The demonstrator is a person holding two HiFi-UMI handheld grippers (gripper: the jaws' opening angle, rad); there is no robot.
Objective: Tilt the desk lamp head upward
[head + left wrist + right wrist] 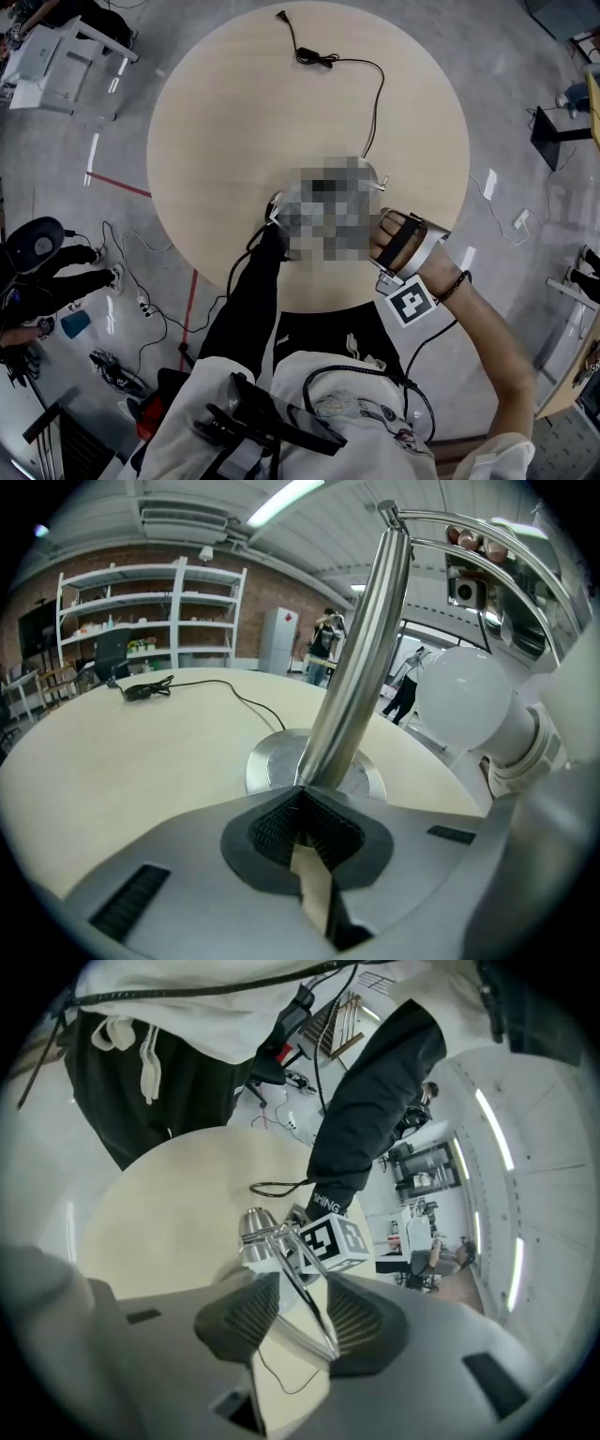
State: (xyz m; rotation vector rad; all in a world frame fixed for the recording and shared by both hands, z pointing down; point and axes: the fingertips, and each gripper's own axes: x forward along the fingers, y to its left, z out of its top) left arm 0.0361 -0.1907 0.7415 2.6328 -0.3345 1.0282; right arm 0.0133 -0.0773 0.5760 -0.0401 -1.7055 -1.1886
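A: What carries everything?

B: A round, pale wood desk (216,122) on a grey concrete floor (56,141) with a red tape line (117,184) across it. A black power cord (379,89) runs over the top to a plug at the far edge.

A: And the room?

B: The left gripper view shows a brick wall (248,611), white shelves (141,602), a tall white cabinet (279,639) and a strip light (286,499) on the ceiling. A person (326,644) stands in the background.

A: Where is the desk lamp (375,621)?

B: On the desk, near the person's edge. Its round metal base (267,766) sits flat, the stem (337,724) rises at a slant, and the white bulb (464,700) hangs to the right of it.

A: The grippers?

B: The left hand-held gripper (305,803) pinches the stem just above the base. The right hand-held gripper (298,1307) stands spread, with a thin metal rod (289,1265) of the lamp head between its pads, not squeezed.

A: Any writing?

B: The letters "SHING" on a black sleeve (366,1119), cut off at the left. Otherwise only black-and-white square markers: 1 on the left gripper's cube (328,1241), 1 by the right wrist (411,302).
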